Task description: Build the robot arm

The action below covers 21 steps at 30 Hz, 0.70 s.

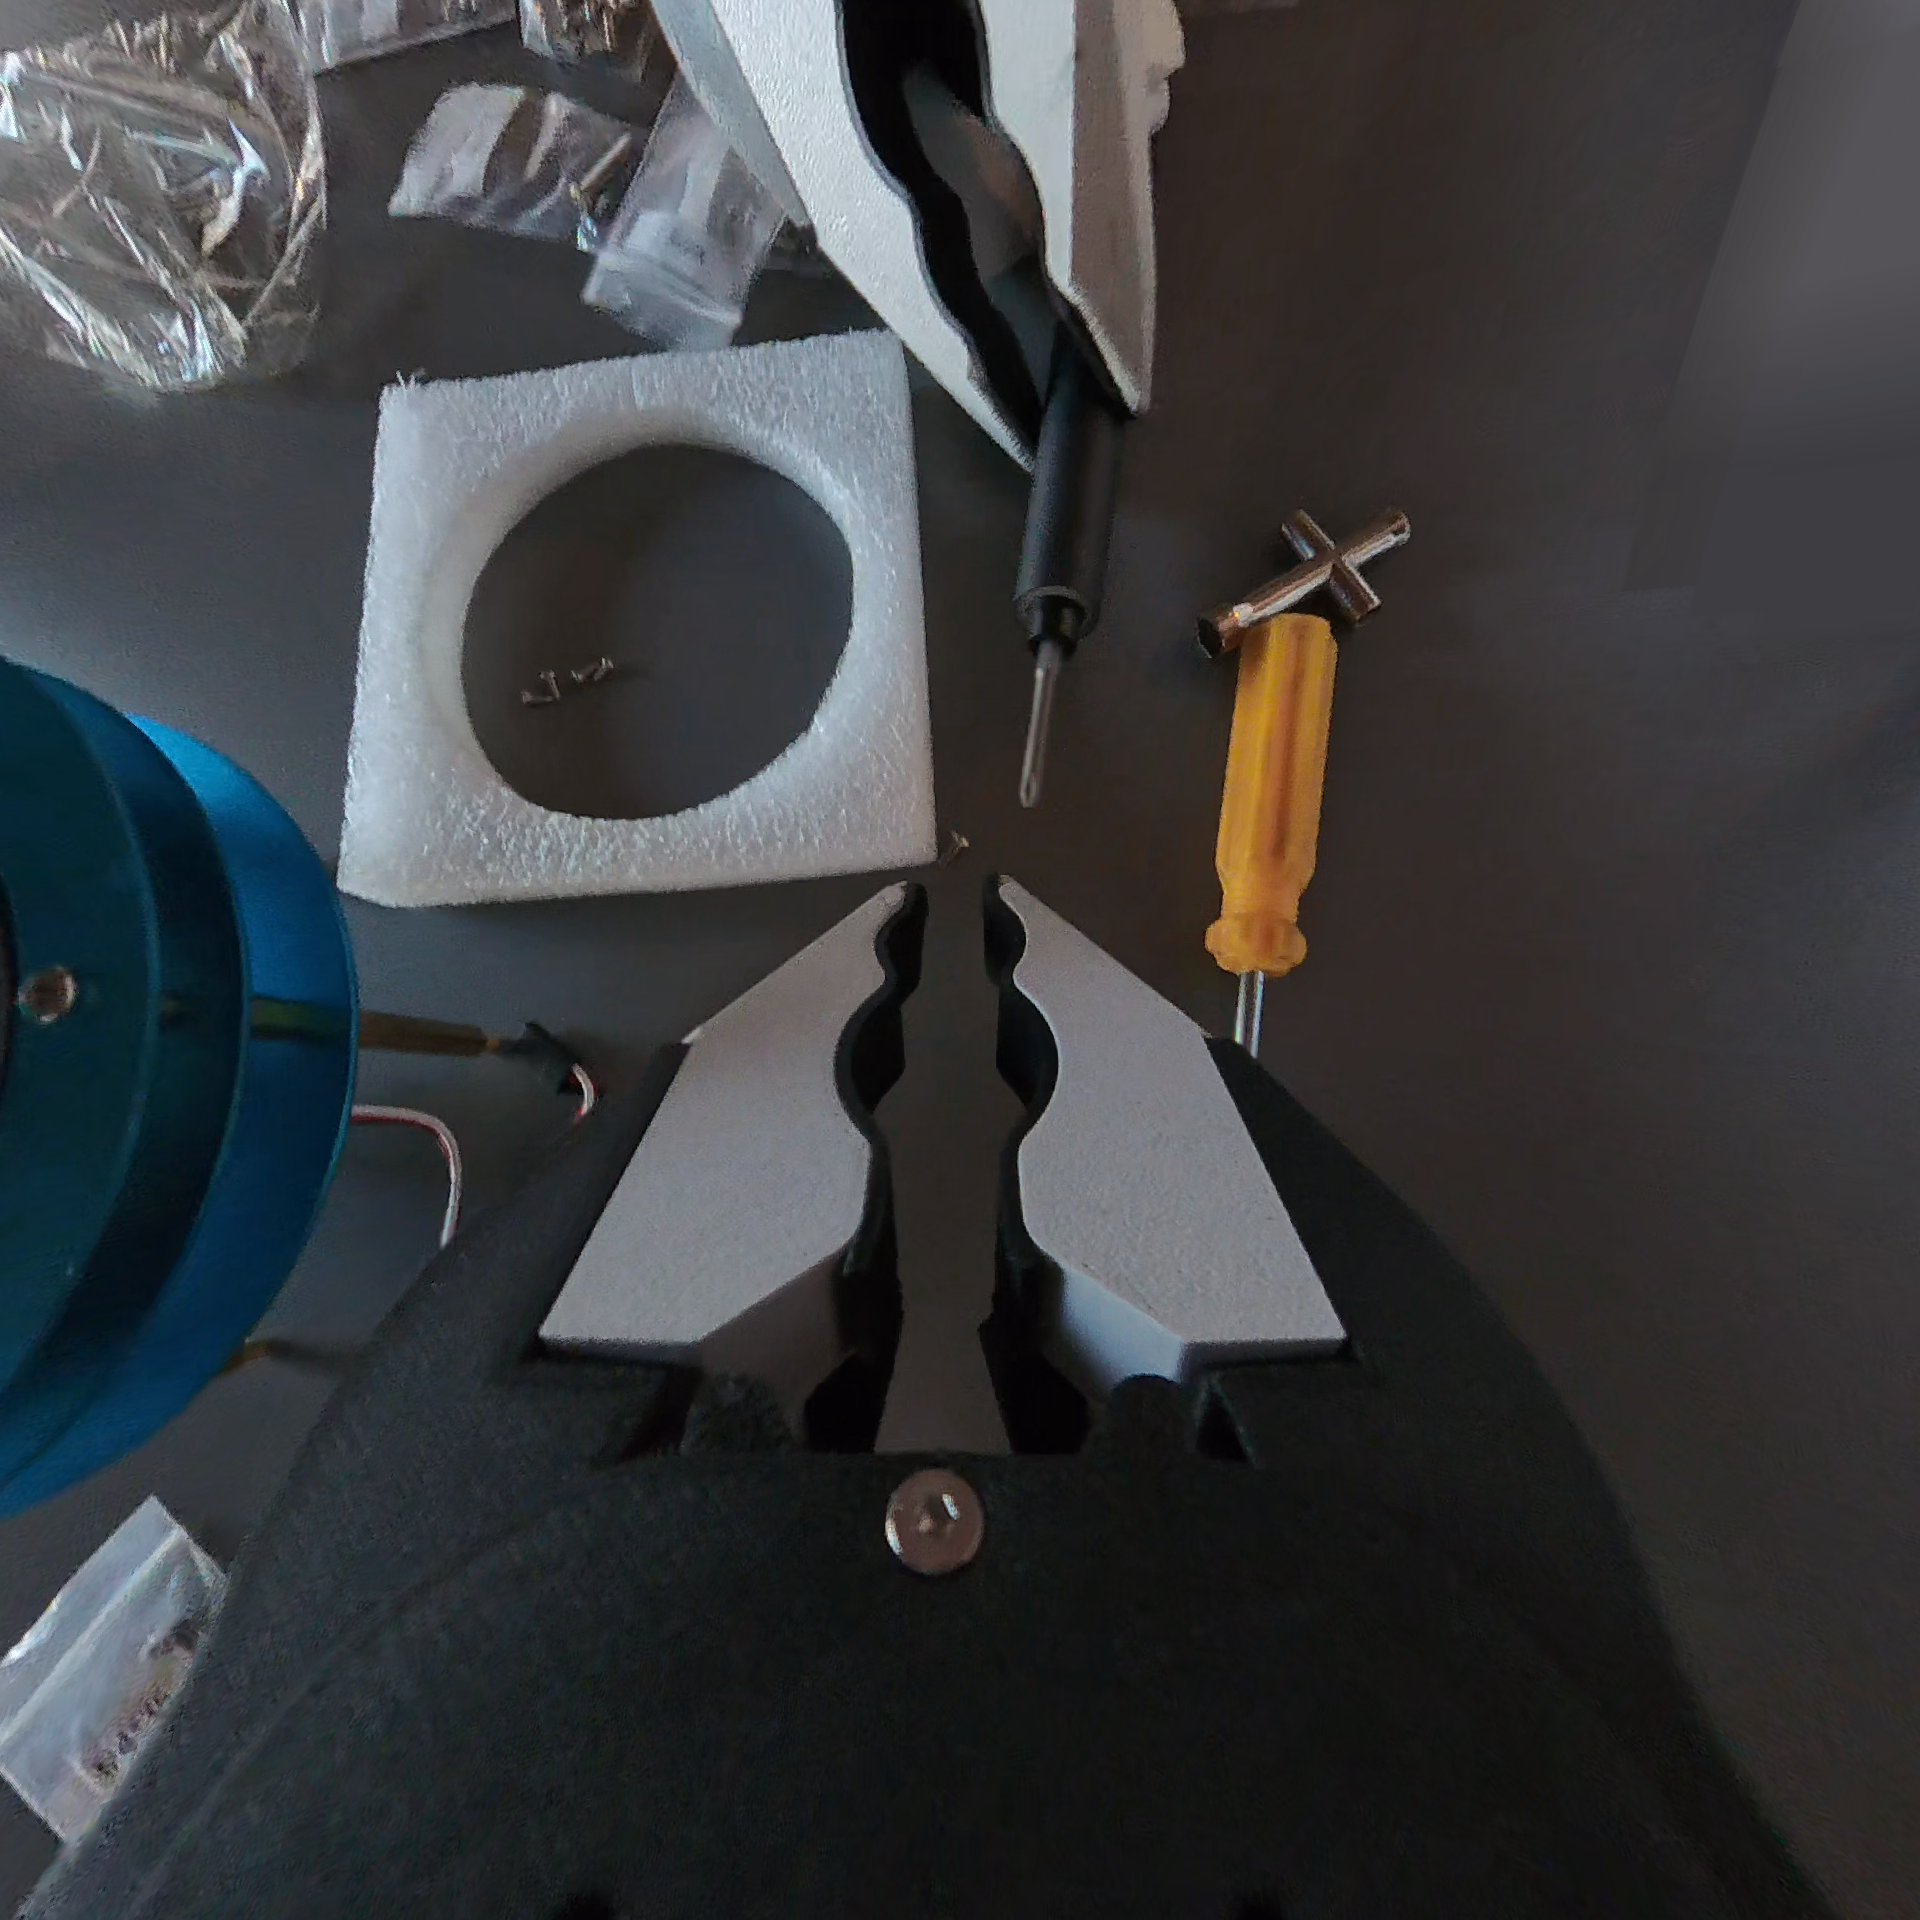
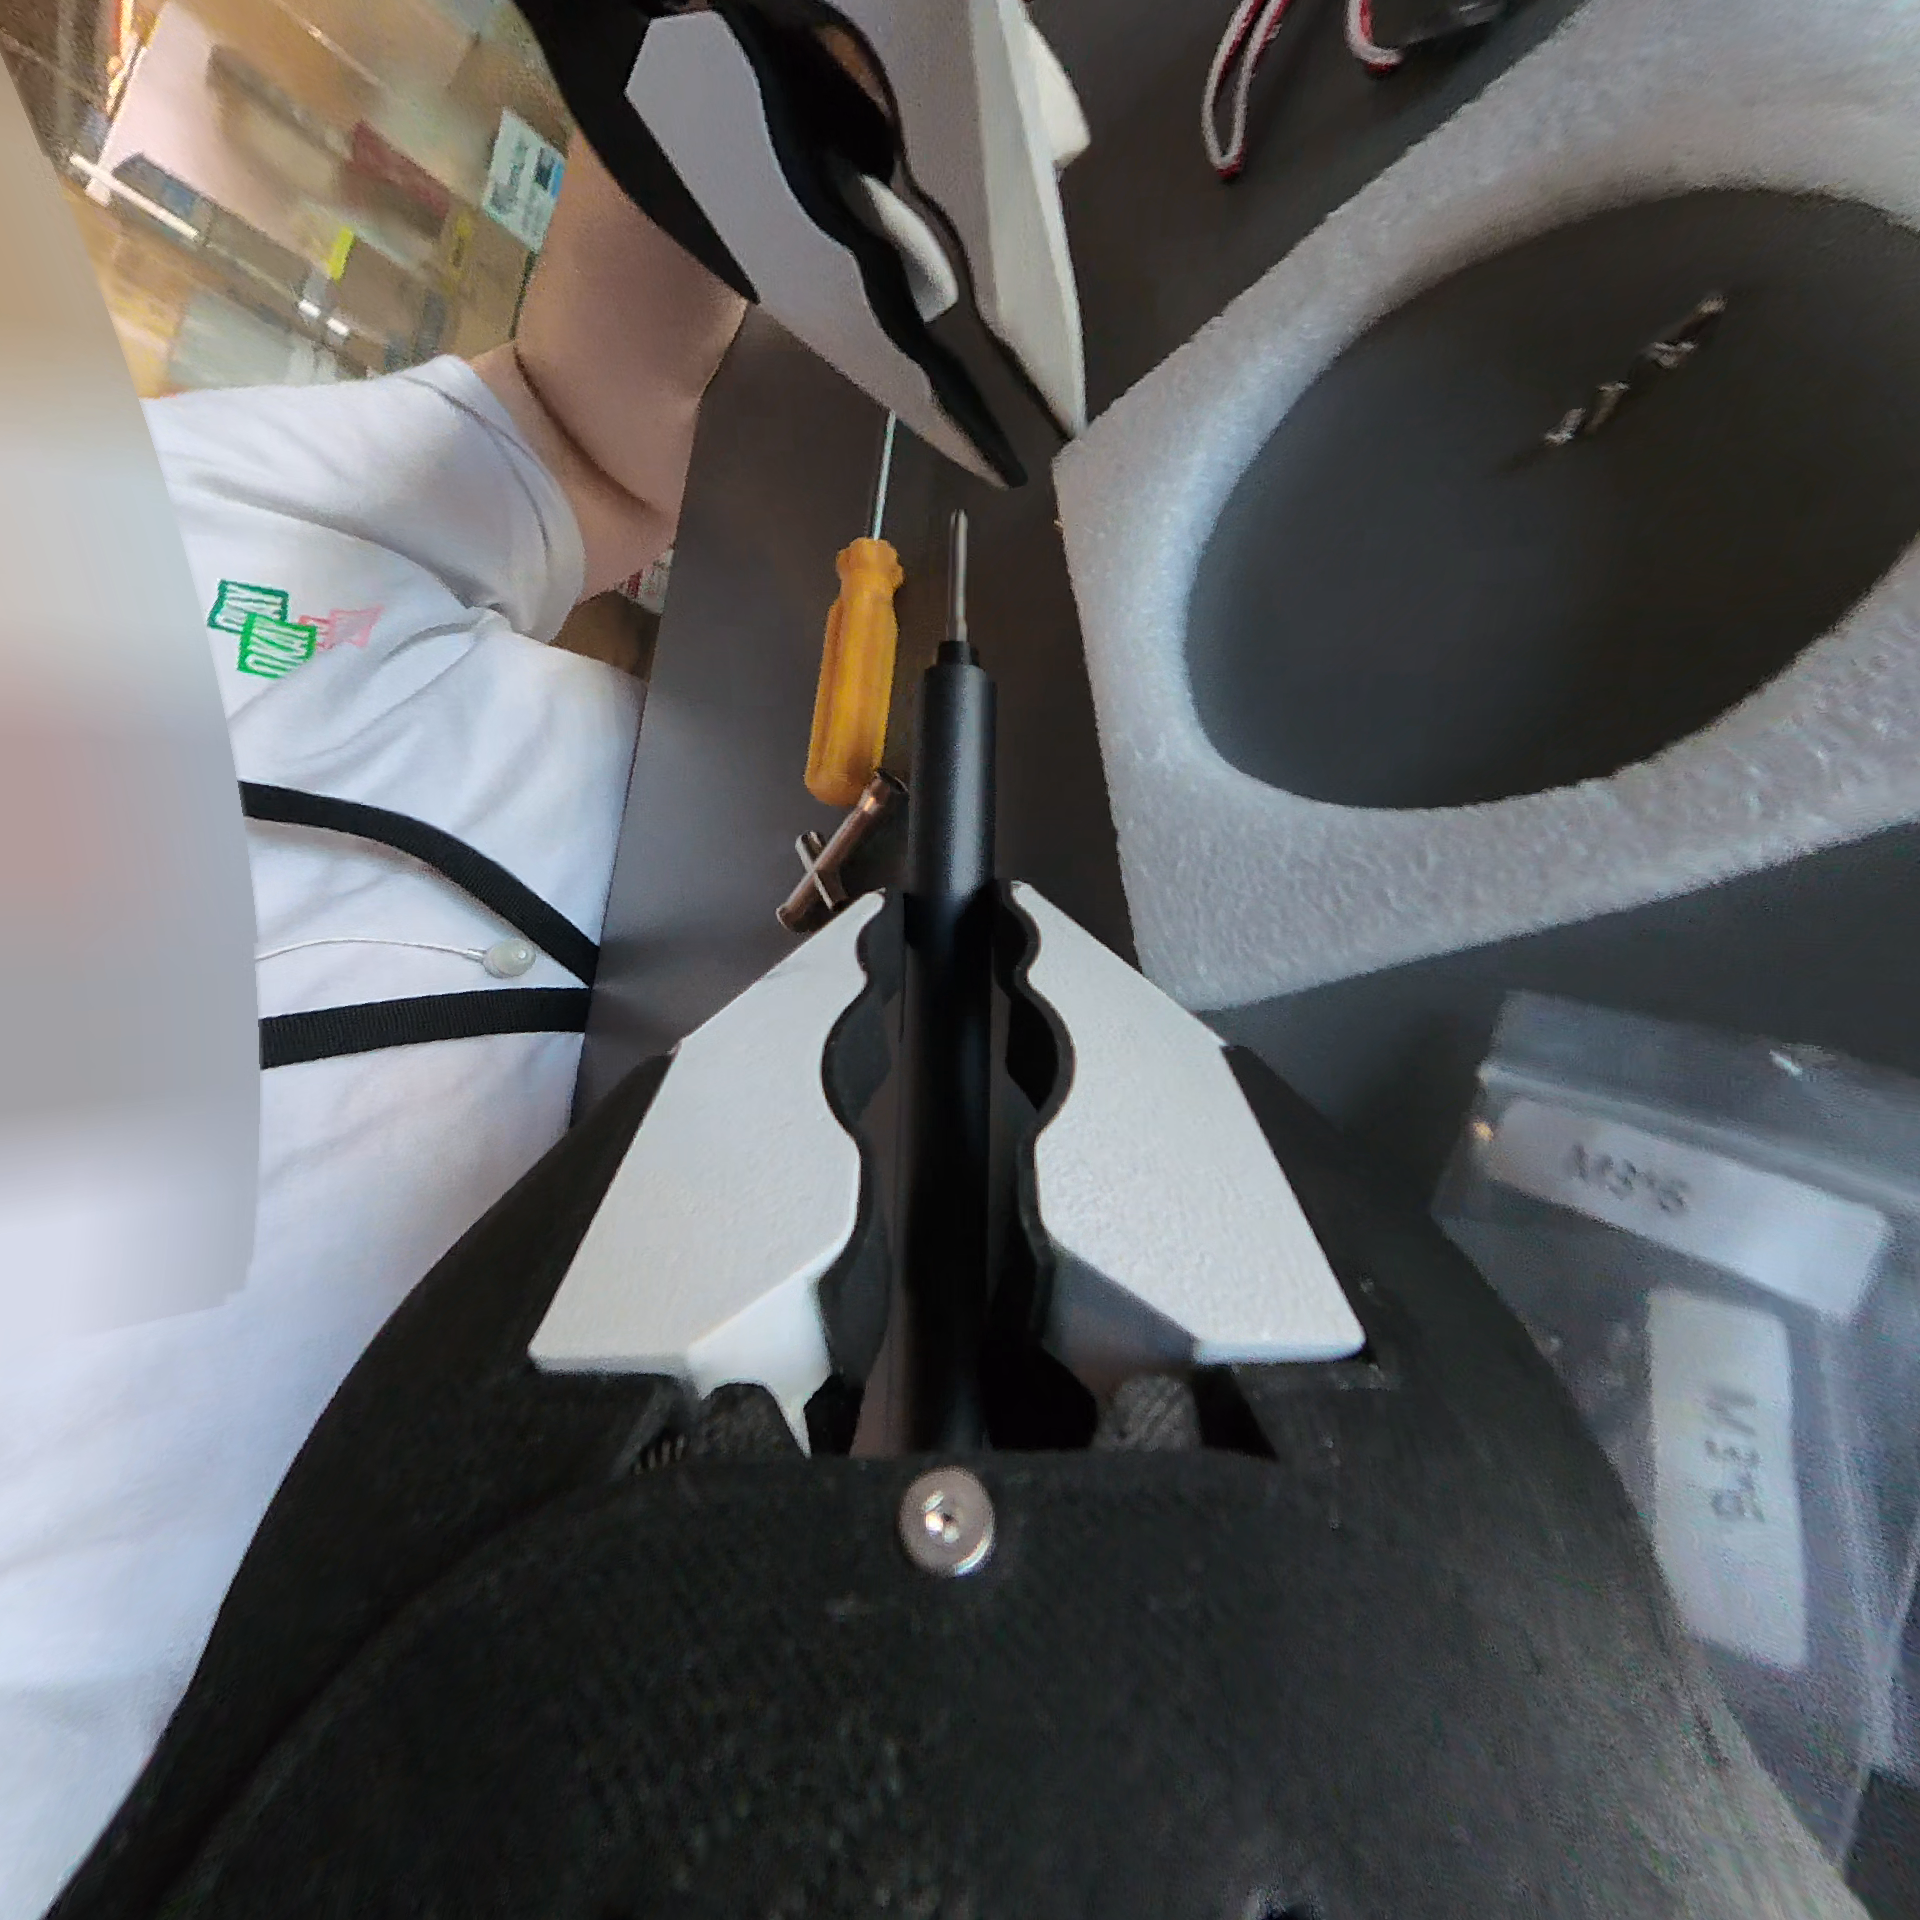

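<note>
My left gripper [image 1: 956, 894] is narrowly open and empty, low over the dark table, with its tips just short of a tiny loose screw [image 1: 956, 844] at the corner of a white foam square [image 1: 644, 416]. Inside the foam's round hole lie a few small screws [image 1: 566, 681]. My right gripper [image 2: 945, 894] is shut on a black precision screwdriver [image 2: 951, 748], bit pointing forward. In the left wrist view the right gripper [image 1: 1081, 416] comes in from the top, and the screwdriver [image 1: 1065, 540] bit hangs just above my left fingertips. The left gripper [image 2: 1013, 473] shows at the top of the right wrist view.
A yellow-handled screwdriver [image 1: 1268, 779] and a metal cross wrench [image 1: 1320, 571] lie right of the grippers. A blue round metal part [image 1: 156, 1039] with wires stands at the left. Clear plastic bags [image 1: 156, 208] and small labelled bags [image 2: 1714, 1299] lie around. A person in a white shirt [image 2: 416, 831] is beside the table. My right fingertips sit around 10 cm from my left ones. My right tips are roughly 9 cm from the white foam square [image 1: 644, 416].
</note>
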{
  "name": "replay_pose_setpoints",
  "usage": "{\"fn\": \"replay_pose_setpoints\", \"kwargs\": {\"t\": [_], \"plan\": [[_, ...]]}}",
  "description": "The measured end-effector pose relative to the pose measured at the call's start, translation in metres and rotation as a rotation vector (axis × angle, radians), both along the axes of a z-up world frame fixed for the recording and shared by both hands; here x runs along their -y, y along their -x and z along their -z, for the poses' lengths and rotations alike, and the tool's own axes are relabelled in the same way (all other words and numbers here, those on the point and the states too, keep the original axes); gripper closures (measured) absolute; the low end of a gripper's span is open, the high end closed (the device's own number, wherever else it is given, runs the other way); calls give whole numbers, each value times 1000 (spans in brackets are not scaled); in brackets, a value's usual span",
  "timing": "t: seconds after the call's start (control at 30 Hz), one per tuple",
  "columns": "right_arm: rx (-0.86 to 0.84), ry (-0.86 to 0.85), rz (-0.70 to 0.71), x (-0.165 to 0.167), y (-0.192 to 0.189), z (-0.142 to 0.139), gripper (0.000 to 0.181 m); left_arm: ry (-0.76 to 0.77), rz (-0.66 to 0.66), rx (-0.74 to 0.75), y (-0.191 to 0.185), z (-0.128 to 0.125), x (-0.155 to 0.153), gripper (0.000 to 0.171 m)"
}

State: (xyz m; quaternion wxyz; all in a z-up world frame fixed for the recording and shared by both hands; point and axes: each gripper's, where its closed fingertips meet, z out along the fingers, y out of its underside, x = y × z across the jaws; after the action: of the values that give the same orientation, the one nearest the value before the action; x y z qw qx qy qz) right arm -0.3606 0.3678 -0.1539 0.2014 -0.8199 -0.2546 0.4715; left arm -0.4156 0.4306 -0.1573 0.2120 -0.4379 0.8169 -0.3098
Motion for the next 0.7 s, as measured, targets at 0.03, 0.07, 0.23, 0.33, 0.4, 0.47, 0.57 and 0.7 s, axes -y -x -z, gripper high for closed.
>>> {"fn": "replay_pose_setpoints", "kwargs": {"t": [0.03,0.07,0.23,0.33,0.4,0.47,0.57,0.7], "plan": [[6,2,19,-1,-2,1,166,-4,13,13,-2,0,0,160],[12,8,38,-1,-5,1,166,-11,25,18,-2,0,1,158],[76,14,113,-2,-11,5,166,43,51,-22,-6,7,5,156],[119,4,130,-1,-11,5,166,47,54,-27,-7,7,6,160],[140,-7,130,1,-10,6,166,44,53,-21,-7,7,5,162],[154,-22,125,2,-8,6,166,47,55,-22,-6,7,5,162],[152,-21,112,3,-5,6,165,49,62,-13,-7,7,4,168],[125,-3,119,3,-5,5,166,36,90,6,-7,7,5,171]]}}
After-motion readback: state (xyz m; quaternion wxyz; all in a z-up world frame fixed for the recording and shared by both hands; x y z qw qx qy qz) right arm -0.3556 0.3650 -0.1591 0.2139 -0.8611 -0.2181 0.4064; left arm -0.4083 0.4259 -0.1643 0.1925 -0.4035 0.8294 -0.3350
